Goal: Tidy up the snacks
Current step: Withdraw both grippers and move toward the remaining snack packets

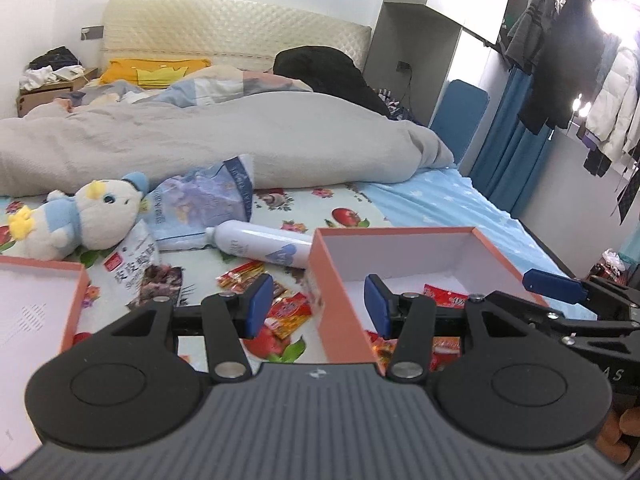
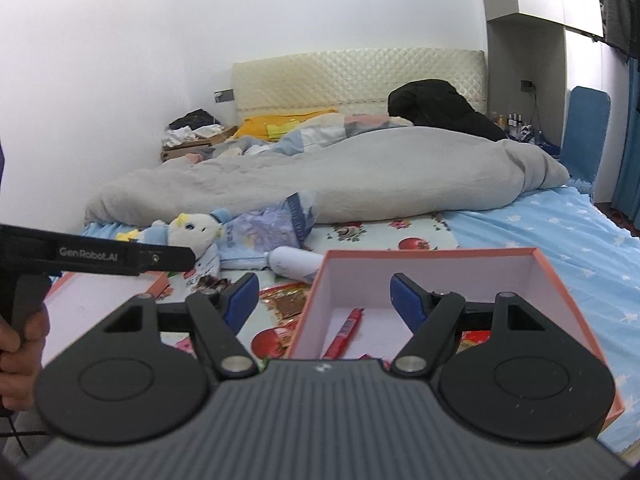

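Observation:
An orange box (image 1: 400, 233) with a white inside stands open on the bed, with red snack packets (image 1: 445, 294) in it. In the right wrist view the box (image 2: 432, 253) holds a red stick packet (image 2: 347, 330). More red and yellow packets (image 1: 289, 309) lie loose on the sheet left of the box. My left gripper (image 1: 318, 306) is open, with the box's left wall between its blue pads and nothing gripped. My right gripper (image 2: 324, 298) is open too and straddles the same wall. A dark jerky bag (image 1: 140, 270) lies further left.
The box lid (image 1: 36, 312) lies at the left. A white bottle (image 1: 260, 246), a plush duck (image 1: 80, 216) and a blue bag (image 1: 204, 200) lie behind the snacks. A grey blanket (image 1: 224, 140) covers the far bed. A hand (image 2: 20, 340) holds the left gripper's handle.

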`<state>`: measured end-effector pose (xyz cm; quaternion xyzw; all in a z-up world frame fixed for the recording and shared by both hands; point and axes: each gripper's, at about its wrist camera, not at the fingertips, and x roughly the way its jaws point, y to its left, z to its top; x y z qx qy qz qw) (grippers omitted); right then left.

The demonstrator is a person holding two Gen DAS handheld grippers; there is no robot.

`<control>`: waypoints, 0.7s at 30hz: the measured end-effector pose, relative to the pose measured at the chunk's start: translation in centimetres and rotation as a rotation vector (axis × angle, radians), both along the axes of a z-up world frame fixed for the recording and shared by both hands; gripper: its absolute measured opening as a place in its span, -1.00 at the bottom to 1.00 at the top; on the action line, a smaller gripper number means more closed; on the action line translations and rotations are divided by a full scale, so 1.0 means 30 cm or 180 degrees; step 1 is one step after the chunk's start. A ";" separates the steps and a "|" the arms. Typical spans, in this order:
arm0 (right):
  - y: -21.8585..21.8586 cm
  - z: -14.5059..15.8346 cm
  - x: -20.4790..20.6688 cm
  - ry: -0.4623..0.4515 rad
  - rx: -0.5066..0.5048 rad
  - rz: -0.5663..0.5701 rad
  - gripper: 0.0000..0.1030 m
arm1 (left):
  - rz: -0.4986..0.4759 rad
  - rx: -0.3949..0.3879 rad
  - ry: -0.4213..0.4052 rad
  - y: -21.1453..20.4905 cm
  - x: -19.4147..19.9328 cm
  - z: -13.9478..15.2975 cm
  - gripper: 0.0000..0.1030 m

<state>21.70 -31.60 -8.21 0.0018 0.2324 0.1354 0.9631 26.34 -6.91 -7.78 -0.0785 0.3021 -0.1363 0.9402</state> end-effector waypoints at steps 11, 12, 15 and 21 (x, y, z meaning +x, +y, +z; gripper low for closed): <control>0.137 -0.071 -0.056 0.0123 -0.0053 0.0049 0.44 | 0.0260 -0.0045 0.0105 0.163 -0.092 -0.066 0.18; 0.147 -0.079 -0.061 0.0142 -0.0078 0.0062 0.44 | 0.0285 -0.0058 0.0127 0.177 -0.096 -0.072 0.19; 0.172 -0.102 -0.072 0.0241 -0.0109 0.0103 0.44 | 0.0341 -0.0081 0.0162 0.215 -0.120 -0.088 0.22; 0.218 -0.149 -0.121 0.0461 -0.0025 0.0084 0.44 | 0.0404 -0.0071 0.0264 0.273 -0.191 -0.123 0.32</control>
